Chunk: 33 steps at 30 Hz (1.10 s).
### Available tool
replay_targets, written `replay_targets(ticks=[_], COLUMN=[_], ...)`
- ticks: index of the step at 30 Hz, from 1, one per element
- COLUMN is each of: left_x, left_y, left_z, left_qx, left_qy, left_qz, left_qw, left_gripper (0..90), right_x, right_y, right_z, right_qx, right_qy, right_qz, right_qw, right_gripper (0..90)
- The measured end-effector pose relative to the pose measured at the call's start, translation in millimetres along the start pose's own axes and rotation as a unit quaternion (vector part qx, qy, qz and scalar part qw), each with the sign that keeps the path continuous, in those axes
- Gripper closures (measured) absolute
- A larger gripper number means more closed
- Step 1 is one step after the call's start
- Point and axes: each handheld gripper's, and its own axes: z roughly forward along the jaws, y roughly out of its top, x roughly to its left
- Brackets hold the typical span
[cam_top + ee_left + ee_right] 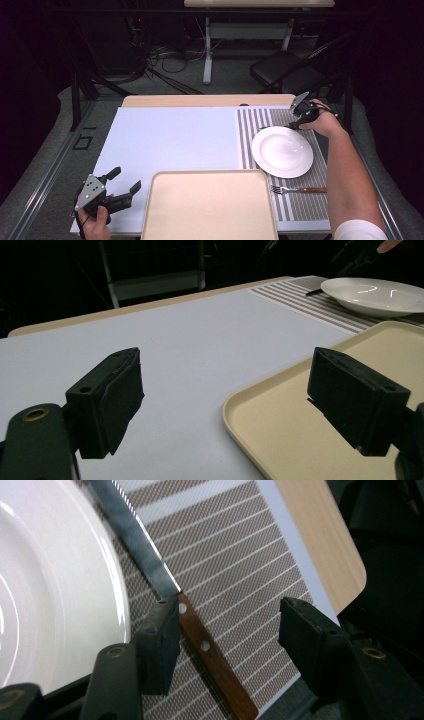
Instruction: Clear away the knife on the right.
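A knife (135, 535) with a wooden handle (210, 655) lies on the striped placemat (235, 555), close along the rim of the white plate (50, 580). My right gripper (231, 612) is open and straddles the handle. Its left pad stands right beside the handle and its right pad is well clear. In the high view this gripper (296, 122) sits at the plate's (282, 151) far right side. My left gripper (125, 181) is open with nothing in it, low over the white board, just left of the beige tray (207, 172). The left gripper view has its jaws (227, 365) apart over the tray's (280, 425) corner.
A fork (297, 189) with a wooden handle lies on the placemat (250, 135) in front of the plate. The white board (175, 135) covers the left part of the table. A black chair (285, 70) and a table leg stand beyond the far edge.
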Motion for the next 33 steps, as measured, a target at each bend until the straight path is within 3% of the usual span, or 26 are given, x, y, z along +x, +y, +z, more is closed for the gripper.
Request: replay_targets(ticks=[2, 8, 11, 13, 15, 33], left_x=[0.1, 1.2, 1.4, 1.4, 1.0, 1.4], left_y=[-0.2, -0.9, -1.1, -0.9, -0.7, -1.1], left_z=[0.0, -0.3, 0.3, 0.4, 0.5, -0.2], left_qx=[0.001, 0.0, 0.002, 0.003, 0.003, 0.004], left_qy=[0.0, 0.0, -0.002, -0.001, -0.001, -0.001], left_qz=[0.0, -0.003, -0.002, -0.001, 0.001, -0.002], left_qw=[1.0, 1.0, 1.0, 1.0, 1.0, 1.0], left_gripper=[14.8, 14.8, 15.0, 15.0, 15.1, 15.1], right_x=[-0.6, -3.0, -3.8, -3.0, -2.4, 6.1], right_y=[1.8, 2.8, 6.9, 9.3, 10.1, 11.4], right_z=[-0.5, -1.3, -0.5, -0.2, 0.5, 14.0], right_qx=[0.017, 0.022, 0.053, 0.055, 0.056, 0.1], right_qy=[-0.004, 0.005, 0.001, 0.005, 0.01, 0.028], right_qz=[-0.024, -0.041, -0.084, -0.104, -0.104, -0.157], right_qw=[0.9996, 0.9989, 0.9951, 0.993, 0.993, 0.982], right_gripper=[42.5, 46.9, 46.8, 47.0, 47.7, 55.4])
